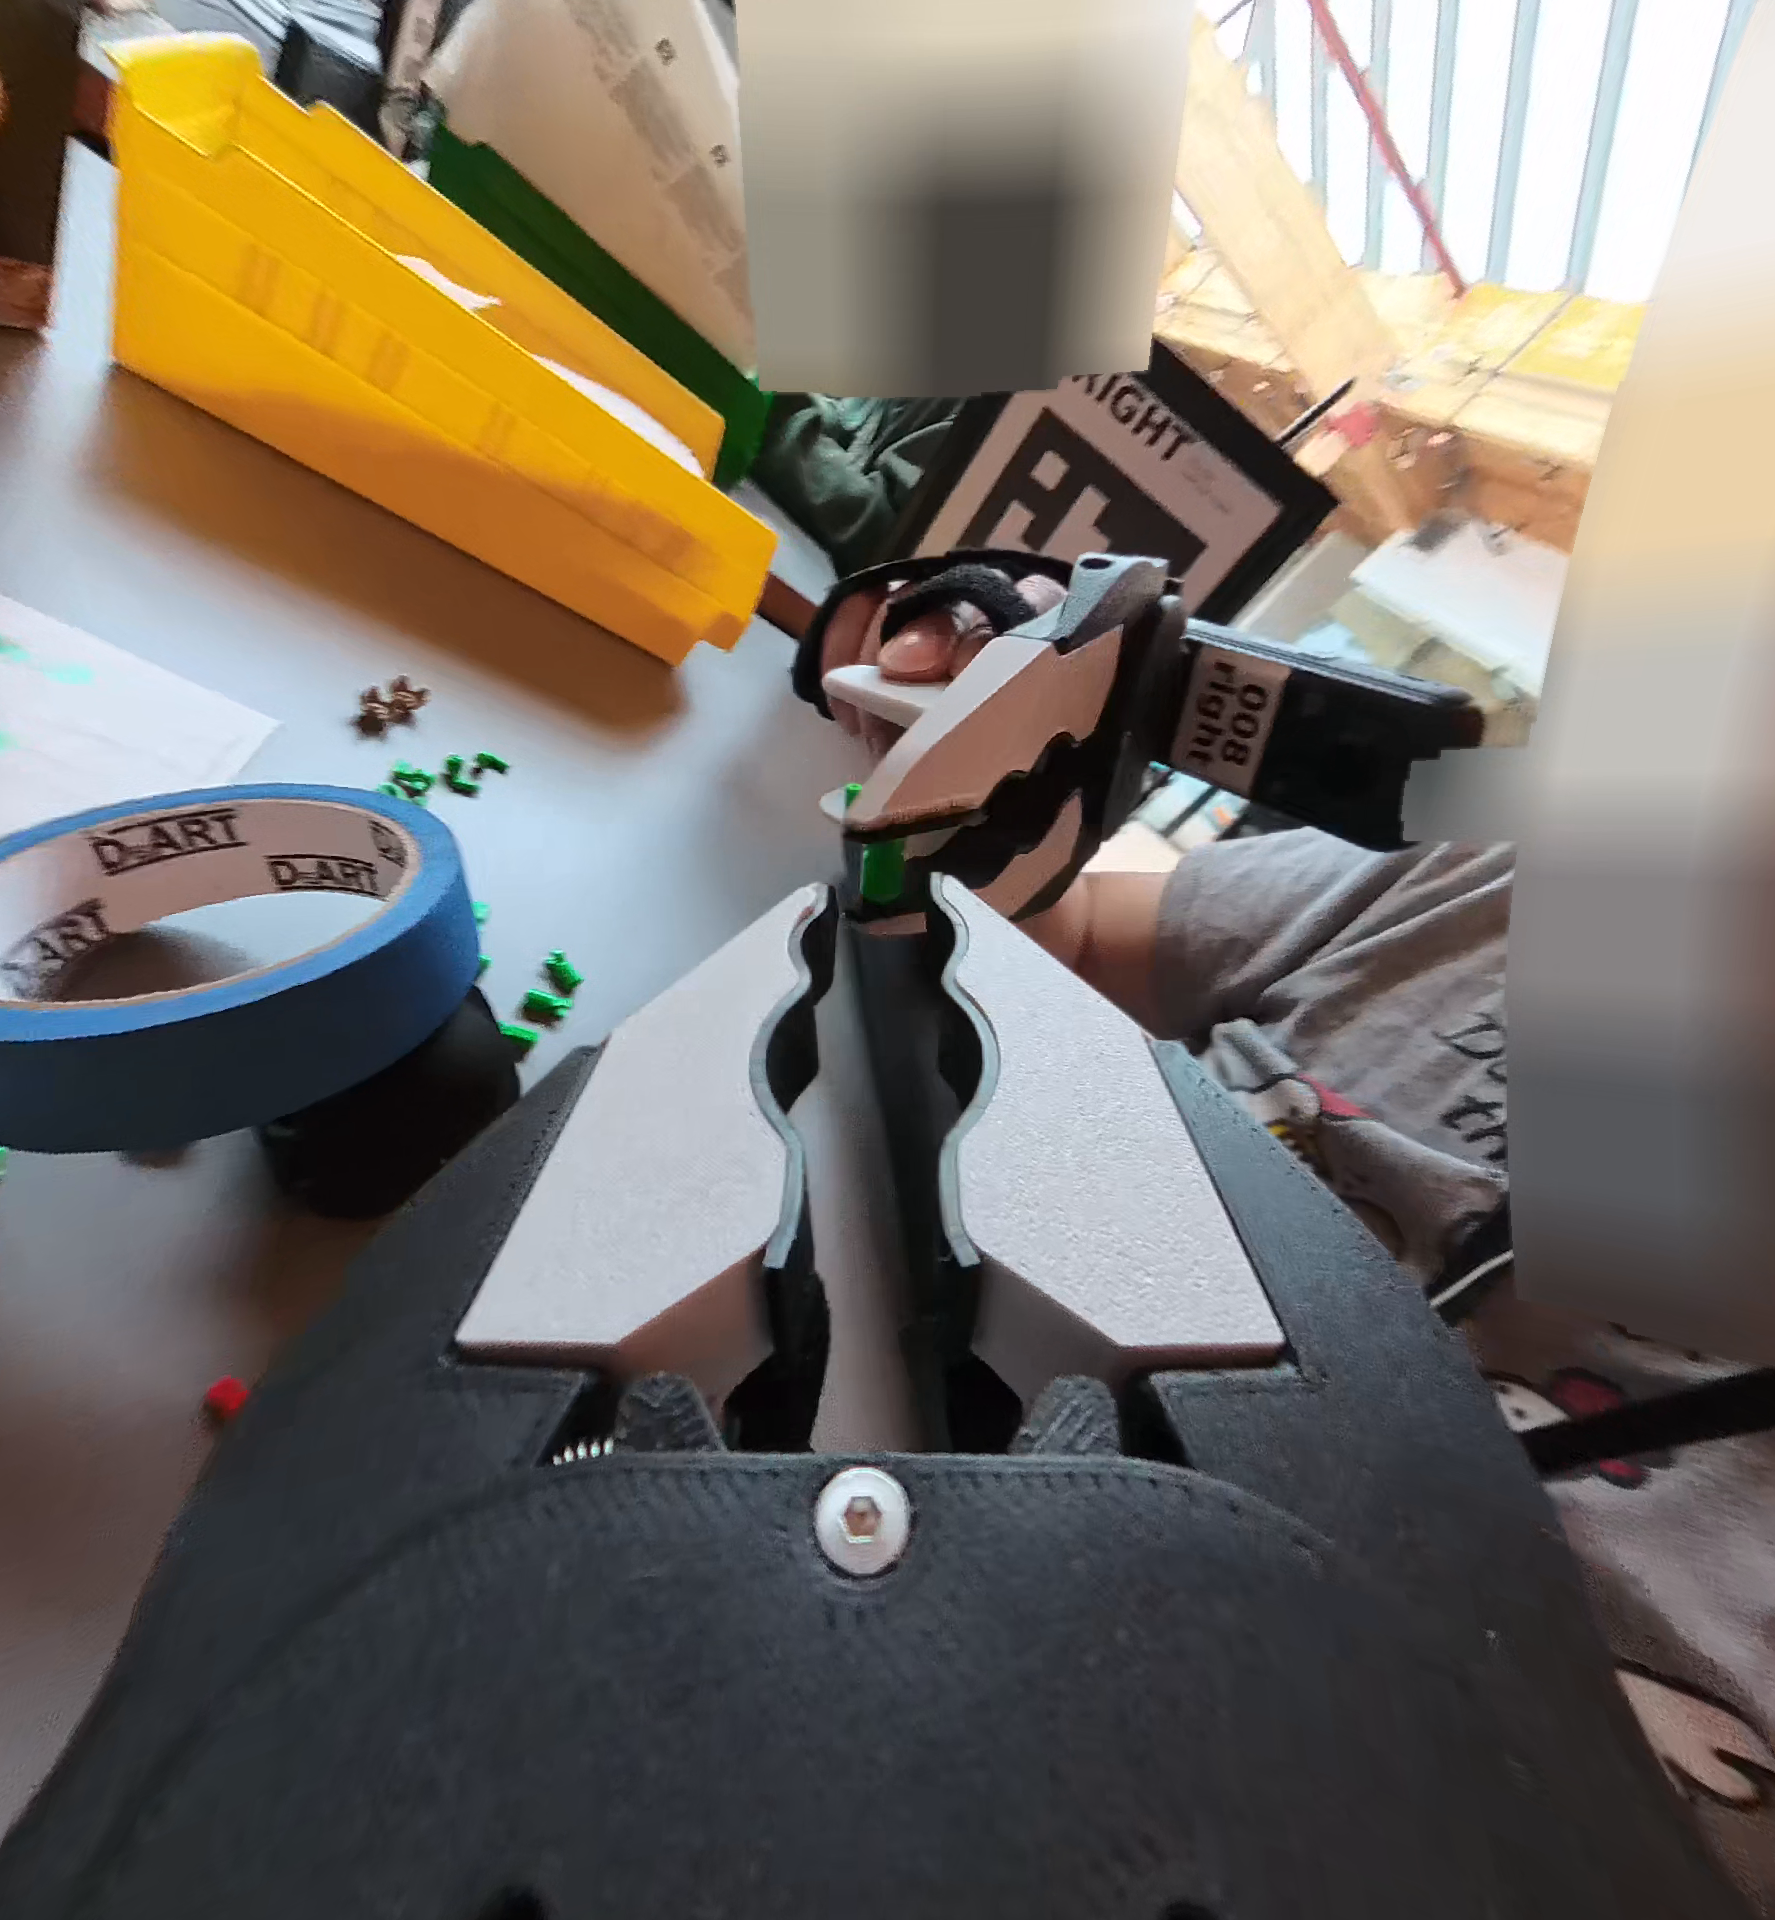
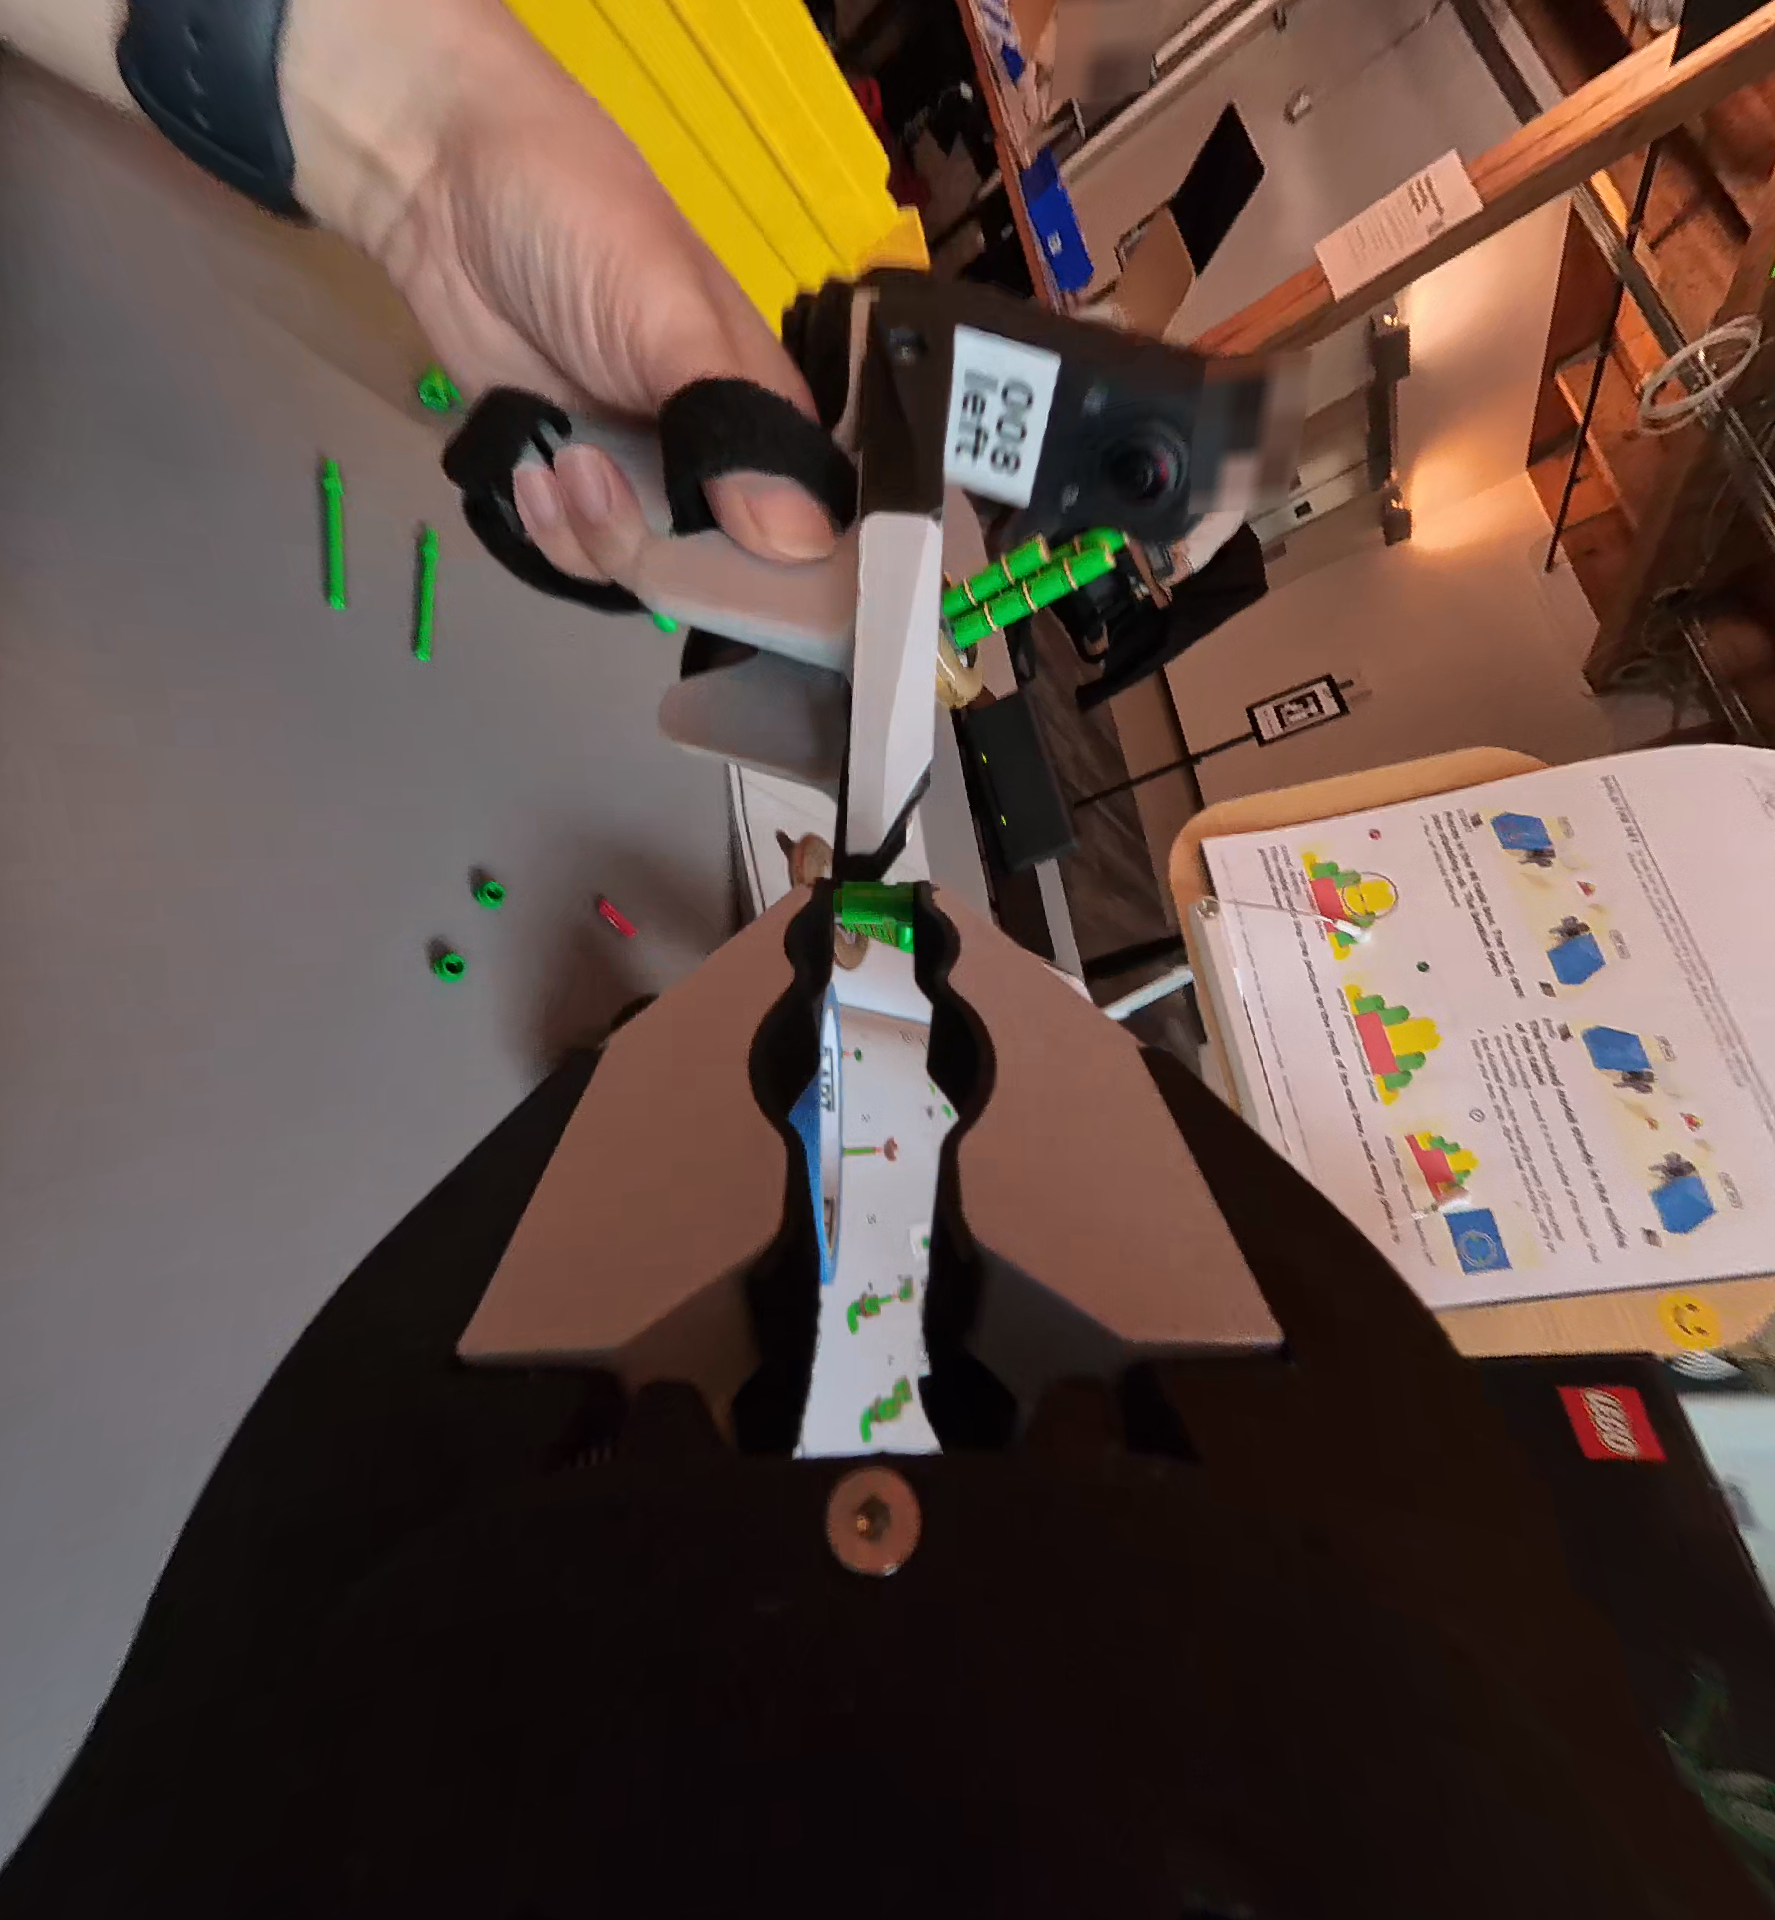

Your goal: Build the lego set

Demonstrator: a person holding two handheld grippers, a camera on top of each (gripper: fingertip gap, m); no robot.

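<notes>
A small green Lego piece sits right at the tips of my left gripper, whose fingers are closed in on it above the grey table. My right gripper comes in from the right and meets the same piece from above. In the right wrist view my right gripper is shut on the green piece, and my left gripper, seen edge-on, touches it with its tip. A green segmented stalk with gold rings shows beside the left gripper's fingers; I cannot tell what holds it.
A yellow bin lies at the back left, and a blue tape roll stands close on the left. Loose green pieces, brown bits and a red bit lie on the table. Green rods, an instruction sheet and a Lego box show. Both grippers' tips are close together, under 4 cm apart. Left tips and right tips are each some 15 centimetres from the red bit.
</notes>
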